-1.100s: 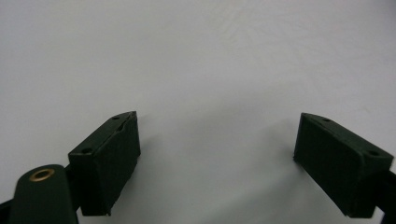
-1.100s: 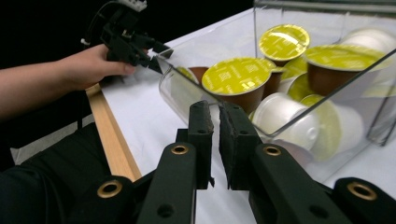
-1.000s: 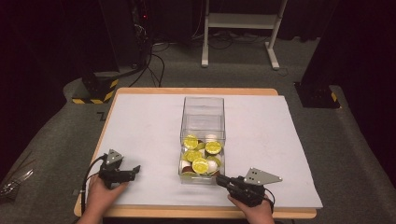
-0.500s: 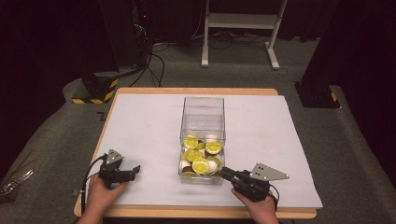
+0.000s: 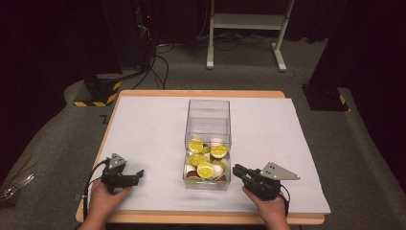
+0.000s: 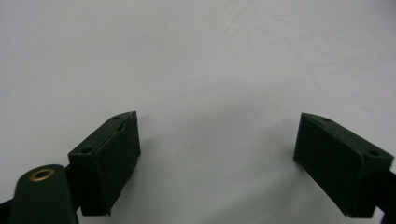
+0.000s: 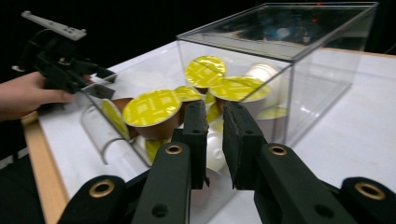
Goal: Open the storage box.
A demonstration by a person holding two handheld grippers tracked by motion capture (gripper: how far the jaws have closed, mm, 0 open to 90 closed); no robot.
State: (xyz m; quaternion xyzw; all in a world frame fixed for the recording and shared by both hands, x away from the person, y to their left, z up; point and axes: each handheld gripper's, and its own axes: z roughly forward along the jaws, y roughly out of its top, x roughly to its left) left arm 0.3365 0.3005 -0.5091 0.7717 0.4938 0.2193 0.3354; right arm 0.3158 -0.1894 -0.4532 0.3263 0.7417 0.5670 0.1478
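Right gripper, nearly closed and empty, just beside clear box.

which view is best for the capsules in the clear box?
Right gripper view: the yellow-lidded capsules sit close up through the wall of the clear box, just past the right gripper. The high view shows the capsules small, heaped at the box's near end. The left gripper view faces bare white tabletop.

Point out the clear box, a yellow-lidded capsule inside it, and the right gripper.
clear box [image 5: 208, 103]: high view, far top rim.
yellow-lidded capsule [image 7: 152, 108]: right gripper view, middle of its foil lid.
right gripper [image 7: 214, 122]: right gripper view, narrow gap between its fingertips.
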